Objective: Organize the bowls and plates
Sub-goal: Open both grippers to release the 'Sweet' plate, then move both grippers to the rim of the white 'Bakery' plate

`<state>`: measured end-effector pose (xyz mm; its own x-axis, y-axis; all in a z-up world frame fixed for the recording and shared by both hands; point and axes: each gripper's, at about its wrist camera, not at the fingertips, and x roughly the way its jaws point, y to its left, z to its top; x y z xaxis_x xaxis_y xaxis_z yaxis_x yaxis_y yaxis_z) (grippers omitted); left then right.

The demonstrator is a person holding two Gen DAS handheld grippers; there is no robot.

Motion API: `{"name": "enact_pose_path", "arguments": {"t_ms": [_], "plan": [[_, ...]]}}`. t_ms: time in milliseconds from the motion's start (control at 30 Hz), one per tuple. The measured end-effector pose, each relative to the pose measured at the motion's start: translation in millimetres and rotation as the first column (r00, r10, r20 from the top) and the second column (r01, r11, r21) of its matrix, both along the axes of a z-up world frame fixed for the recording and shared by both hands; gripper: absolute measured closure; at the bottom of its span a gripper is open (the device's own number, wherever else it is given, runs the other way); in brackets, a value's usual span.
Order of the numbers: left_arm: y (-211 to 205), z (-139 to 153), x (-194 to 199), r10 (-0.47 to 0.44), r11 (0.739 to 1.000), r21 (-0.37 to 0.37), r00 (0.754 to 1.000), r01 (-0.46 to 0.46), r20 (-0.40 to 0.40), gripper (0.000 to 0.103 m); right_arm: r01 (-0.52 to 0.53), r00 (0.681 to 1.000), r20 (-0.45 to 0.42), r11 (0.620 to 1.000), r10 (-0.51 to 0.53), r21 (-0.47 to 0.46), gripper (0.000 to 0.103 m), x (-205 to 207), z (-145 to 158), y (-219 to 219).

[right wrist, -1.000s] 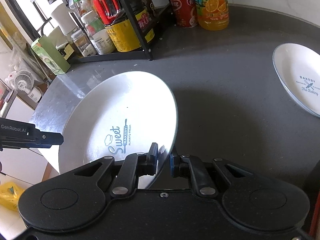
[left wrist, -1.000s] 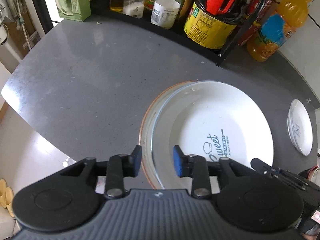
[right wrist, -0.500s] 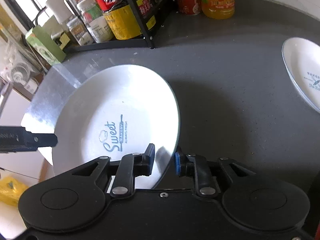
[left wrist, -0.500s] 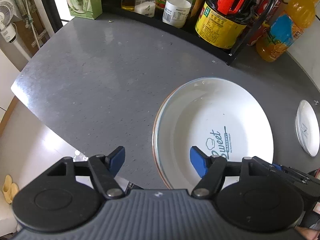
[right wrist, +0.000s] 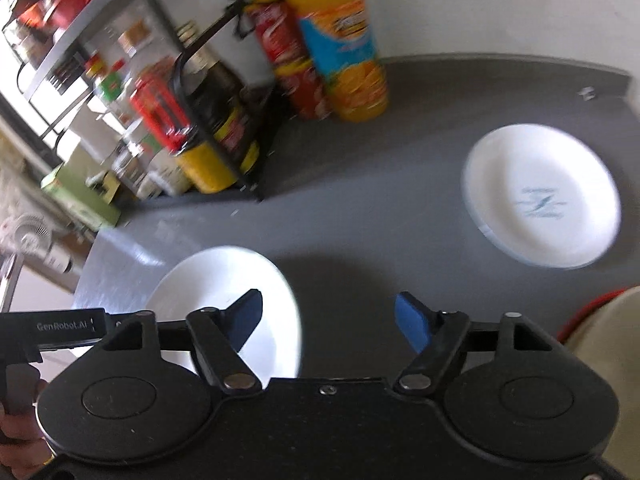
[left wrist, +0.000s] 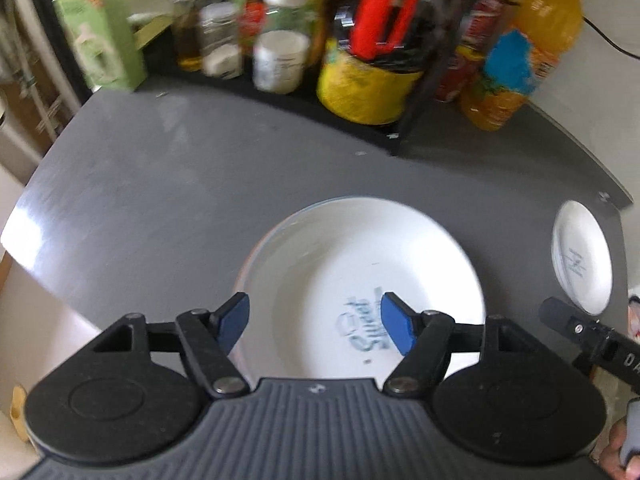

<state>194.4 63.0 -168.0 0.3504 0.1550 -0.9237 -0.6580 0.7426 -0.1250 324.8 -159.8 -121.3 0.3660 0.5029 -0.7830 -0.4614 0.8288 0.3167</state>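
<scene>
Now both grippers are hanging released: the left gripper over the stacked bowl, the right gripper nearer the far-corner plates.

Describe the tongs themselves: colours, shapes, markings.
Both the left tongs and right tongs are black, with two round discs, hinged link arms with silver rivets, and blue pads. A ribbed grey body shows in the left view; "GenRobot.AI" is printed on the left handle.

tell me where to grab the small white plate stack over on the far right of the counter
Judging by its pose, pinch the raised rim of the small plate stack on the edge nearest the open right gripper, coming from above at a slant. It lies flat on the counter, so only the thin upturned lip offers a bite.
</scene>
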Motion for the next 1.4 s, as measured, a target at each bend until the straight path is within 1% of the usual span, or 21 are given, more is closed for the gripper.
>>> {"name": "enact_pose_path", "arguments": {"t_ms": [167,333,500,633,900,1100,1233,1300,1400], "plan": [[-17.4,1.2,29.1,-0.078,0.997,-0.01,0.997,0.078,0.003,0.032,0.093,0.996,0.004,0.996,-0.093,-0.001,0.029,12.8,9.0,-23.7],[-34.8,3.9,57.7,-0.16,0.987,-0.015,0.987,0.161,0.028,0.032,0.168,0.986,0.012,0.986,-0.168,-0.011,0.027,20.8,15.2,-45.1],[-53.9,6.7,86.5,-0.242,0.97,-0.011,0.969,0.243,0.04,0.032,0.225,0.974,0.031,0.974,-0.224,-0.022,0.026,24.8,20.4,-58.7],[-65.5,9.3,105.6,-0.285,0.958,-0.02,0.957,0.287,0.055,0.032,0.264,0.964,0.029,0.964,-0.263,-0.029,0.026,29.5,19.7,-67.1],[-82.0,7.4,143.3,-0.385,0.921,-0.04,0.922,0.387,0.05,0.032,0.319,0.948,0.022,0.947,-0.318,-0.042,0.026,40.8,17.3,-77.3],[-88.8,4.9,169.6,-0.427,0.901,-0.052,0.902,0.431,0.067,0.032,0.372,0.928,-0.014,0.928,-0.372,-0.023,0.027,57.2,9.5,-86.3],[-93.0,-0.4,188.9,-0.435,0.895,-0.077,0.898,0.439,0.065,0.033,0.406,0.913,-0.034,0.913,-0.407,-0.038,0.03,69.5,1.3,-93.2],[-94.5,-1.0,197.7,-0.442,0.889,-0.097,0.894,0.448,0.076,0.033,0.422,0.905,-0.046,0.905,-0.424,-0.046,0.03,76.1,-3.5,-97.8],[-97.9,-3.1,210.4,-0.454,0.883,-0.097,0.888,0.459,0.073,0.036,0.45,0.888,-0.068,0.891,-0.454,-0.06,0.034,87.5,-10.8,-107.0]]}}
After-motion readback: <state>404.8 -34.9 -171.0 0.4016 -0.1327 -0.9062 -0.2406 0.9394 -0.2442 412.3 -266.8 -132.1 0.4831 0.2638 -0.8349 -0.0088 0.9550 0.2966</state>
